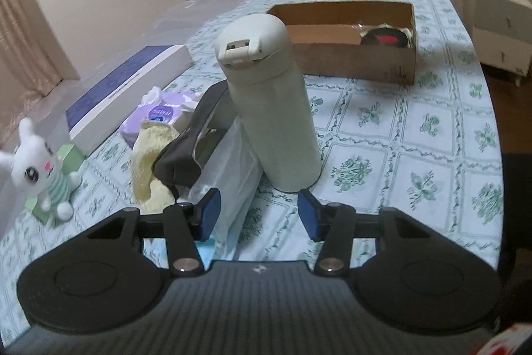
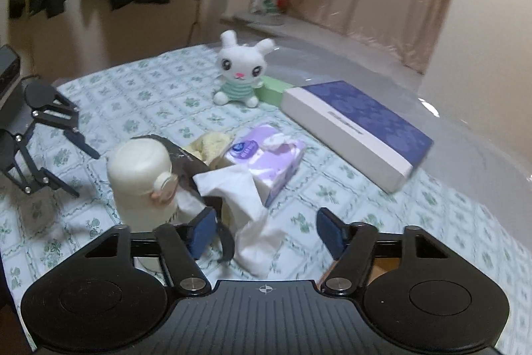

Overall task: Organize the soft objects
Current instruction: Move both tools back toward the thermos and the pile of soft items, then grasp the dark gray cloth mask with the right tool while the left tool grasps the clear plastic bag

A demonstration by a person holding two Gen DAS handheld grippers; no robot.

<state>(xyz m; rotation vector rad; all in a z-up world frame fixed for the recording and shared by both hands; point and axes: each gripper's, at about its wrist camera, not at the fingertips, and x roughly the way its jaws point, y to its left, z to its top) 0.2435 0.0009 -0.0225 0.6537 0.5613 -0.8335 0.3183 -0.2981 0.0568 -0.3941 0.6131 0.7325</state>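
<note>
Between placements: both tools, left (image 1: pixel 258 209) and right (image 2: pixel 262 230), gape empty; next, grasp the crumpled white tissue (image 2: pixel 247 205) (mid-counter) for the brown cardboard box (image 1: pixel 352 55).

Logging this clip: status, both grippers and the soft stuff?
Left gripper open, empty. Right gripper open, empty, over tissue. Bunny, towel still out. Bottle crowds the pile.

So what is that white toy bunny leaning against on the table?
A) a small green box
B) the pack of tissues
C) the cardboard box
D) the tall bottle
A: the toy bunny sits right in front of a small green box, well apart from the tall bottle, the pack of tissues and the cardboard box.
</note>
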